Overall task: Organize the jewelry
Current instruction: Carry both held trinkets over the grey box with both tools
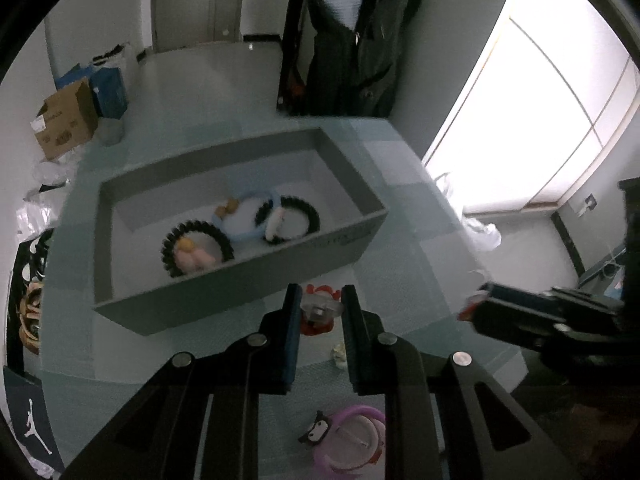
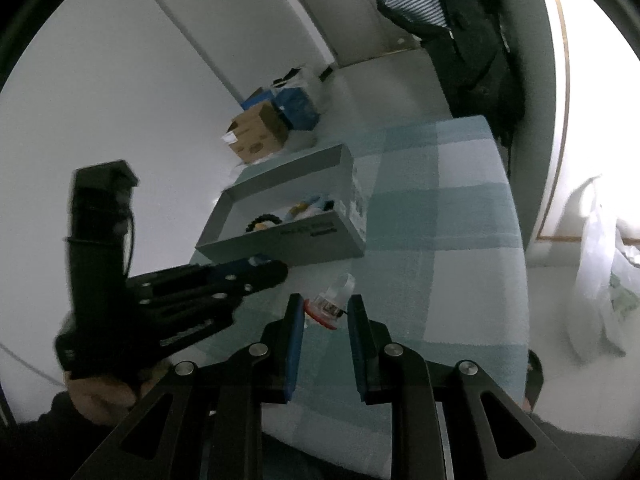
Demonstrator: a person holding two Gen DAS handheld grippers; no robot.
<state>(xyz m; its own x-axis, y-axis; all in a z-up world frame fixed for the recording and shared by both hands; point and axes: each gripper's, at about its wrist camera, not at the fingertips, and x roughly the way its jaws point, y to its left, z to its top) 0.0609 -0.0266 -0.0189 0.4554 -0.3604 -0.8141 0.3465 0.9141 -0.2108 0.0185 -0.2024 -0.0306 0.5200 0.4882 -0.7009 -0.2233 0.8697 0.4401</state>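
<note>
A grey open box stands on the checked cloth; it holds two black beaded rings with charms and a light blue ring. Just short of the box's near wall, my left gripper is shut on a small red and clear trinket, lifted off the cloth. To its right, my right gripper hovers with a similar piece at its tip. In the right wrist view that gripper is shut on a clear and red trinket. A pink ring with a black cartoon charm and a small cream piece lie on the cloth.
The table's right edge drops to the floor, where plastic bags lie. A cardboard box and blue boxes stand on the floor beyond the table. A dark coat hangs behind the table's far end.
</note>
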